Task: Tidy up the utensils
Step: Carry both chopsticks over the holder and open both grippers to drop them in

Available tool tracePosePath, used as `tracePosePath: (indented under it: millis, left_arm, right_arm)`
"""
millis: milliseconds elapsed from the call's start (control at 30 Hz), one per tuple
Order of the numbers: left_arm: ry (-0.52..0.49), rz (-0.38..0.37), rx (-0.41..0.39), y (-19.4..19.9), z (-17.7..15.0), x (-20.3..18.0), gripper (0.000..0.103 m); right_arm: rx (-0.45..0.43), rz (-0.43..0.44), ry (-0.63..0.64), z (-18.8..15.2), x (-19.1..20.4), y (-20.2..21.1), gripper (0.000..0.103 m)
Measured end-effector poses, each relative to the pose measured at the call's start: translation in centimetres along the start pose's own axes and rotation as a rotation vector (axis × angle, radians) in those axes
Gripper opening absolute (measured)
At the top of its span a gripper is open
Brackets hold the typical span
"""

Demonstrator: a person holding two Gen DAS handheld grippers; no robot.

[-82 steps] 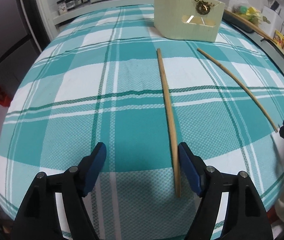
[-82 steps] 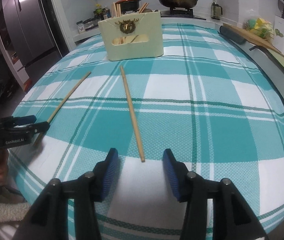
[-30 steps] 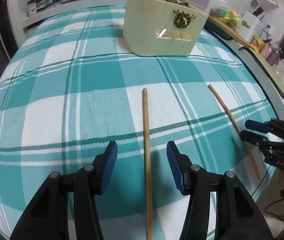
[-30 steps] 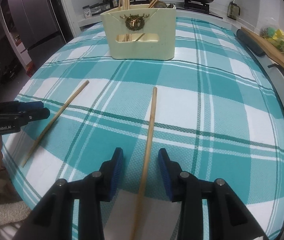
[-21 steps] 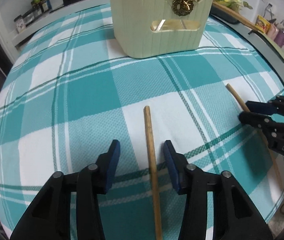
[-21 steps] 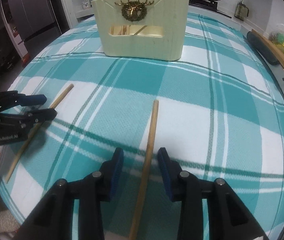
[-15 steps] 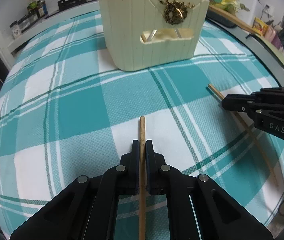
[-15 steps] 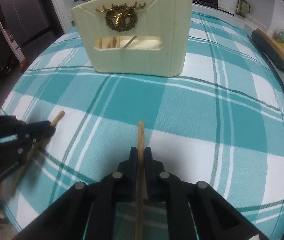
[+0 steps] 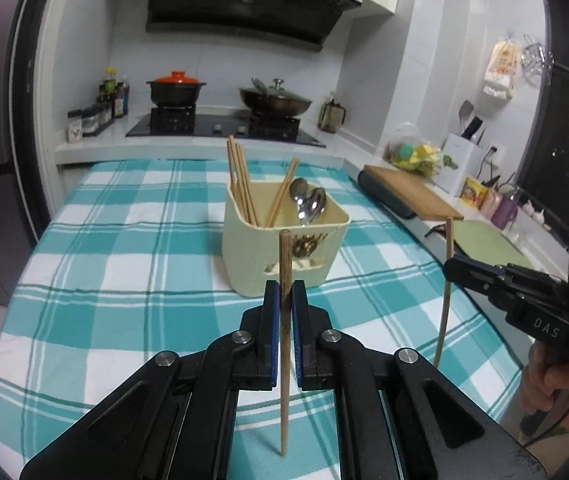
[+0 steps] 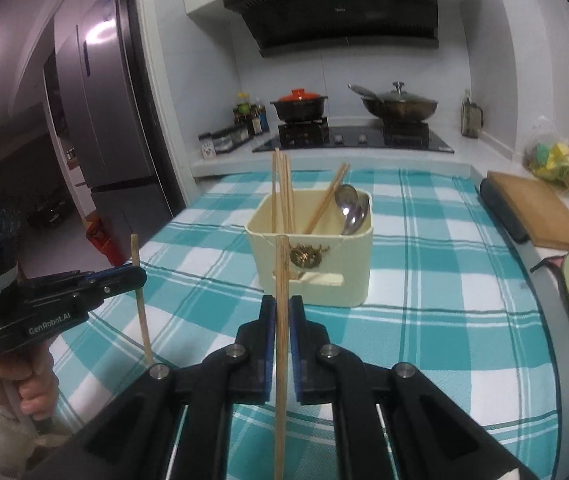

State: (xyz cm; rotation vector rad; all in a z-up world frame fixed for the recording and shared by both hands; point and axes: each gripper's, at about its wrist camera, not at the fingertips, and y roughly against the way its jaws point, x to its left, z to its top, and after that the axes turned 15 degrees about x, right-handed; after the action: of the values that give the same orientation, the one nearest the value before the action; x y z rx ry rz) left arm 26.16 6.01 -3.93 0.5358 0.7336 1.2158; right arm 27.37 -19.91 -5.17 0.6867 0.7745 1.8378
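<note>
Fingers (image 9: 271, 332) of both grippers clamp upright chopsticks (clear of holder (image 9: 284, 240) rim).

Right chopstick (image 10: 280, 360) lower end off-frame.

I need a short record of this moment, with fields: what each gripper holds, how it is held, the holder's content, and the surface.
left gripper: shut on left chopstick, held upright
right gripper: shut on right chopstick, held upright
utensil holder: cream, on the table beyond both grippers; holds chopsticks and metal spoons
tablecloth: teal and white plaid
task stage: both chopsticks lifted, not yet in the holder
</note>
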Motion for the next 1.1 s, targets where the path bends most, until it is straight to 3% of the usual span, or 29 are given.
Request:
tracePosePath:
  millis: [300,800,1100]
  left_arm:
    - [-0.002,-0.022,-0.076,3.6,-0.6,-0.7,0.004]
    - [-0.033,-0.016,-0.087,5.0,-0.8,-1.5,0.004]
    - [-0.049,-0.028,-0.09,5.6,0.8,-1.4,0.004]
  right_arm:
    - [-0.218,0.013,0.029,-1.1,1.9,4.8,0.007]
    - [-0.144,0.064,0.002,-1.4,1.4,6.0,0.007]
    - [-0.176,0.052,0.011,-0.7,1.6,7.0,0.007]
